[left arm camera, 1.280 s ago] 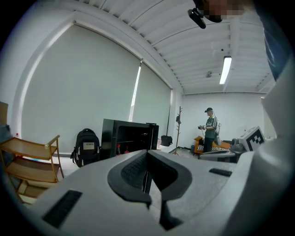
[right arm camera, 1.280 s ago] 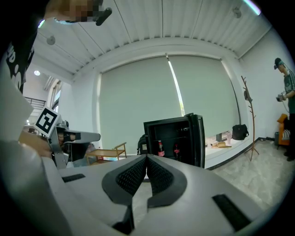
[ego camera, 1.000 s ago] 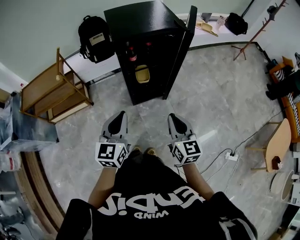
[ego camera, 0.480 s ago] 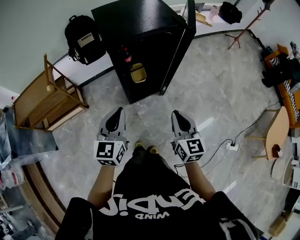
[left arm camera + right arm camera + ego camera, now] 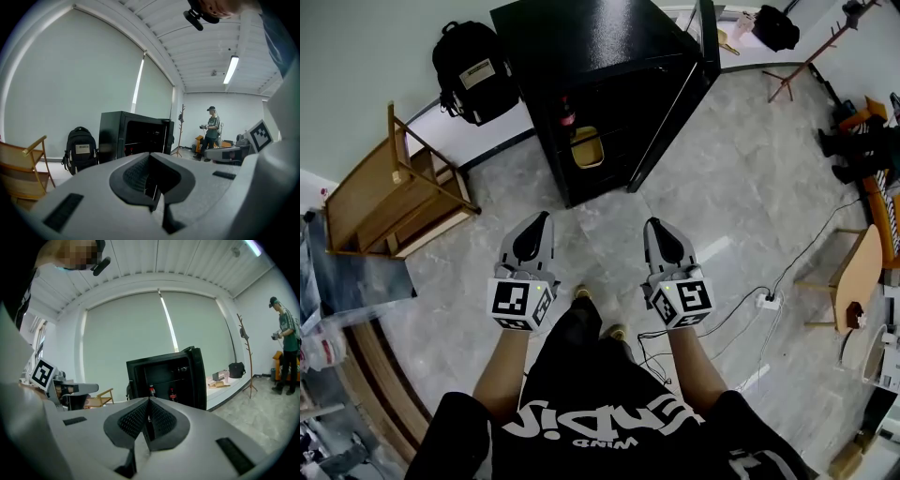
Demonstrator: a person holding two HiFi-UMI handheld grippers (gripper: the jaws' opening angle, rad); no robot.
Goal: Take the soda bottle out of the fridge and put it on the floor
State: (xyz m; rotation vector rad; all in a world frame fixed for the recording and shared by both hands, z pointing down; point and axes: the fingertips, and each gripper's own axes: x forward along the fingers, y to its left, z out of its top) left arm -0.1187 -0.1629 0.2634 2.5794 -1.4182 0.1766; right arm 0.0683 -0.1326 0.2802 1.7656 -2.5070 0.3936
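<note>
The black fridge (image 5: 600, 84) stands ahead with its door (image 5: 675, 103) swung open to the right. In the right gripper view two soda bottles with red labels, one (image 5: 151, 391) left of the other (image 5: 172, 394), stand on a shelf inside. The head view shows one red-capped bottle (image 5: 567, 114) above a yellow container (image 5: 586, 148). My left gripper (image 5: 540, 219) and right gripper (image 5: 655, 226) are side by side at waist height, pointing at the fridge and well short of it. Both are shut with nothing in them.
A black backpack (image 5: 473, 70) leans on the wall left of the fridge, beside a wooden chair (image 5: 398, 187). A coat stand (image 5: 806, 56) is at the back right. A power strip (image 5: 766, 302) with cables lies on the floor to my right. Another person (image 5: 212, 131) stands far off.
The view has shifted towards the fridge, which now looks larger and nearer. Both grippers moved forward with me, still side by side and shut.
</note>
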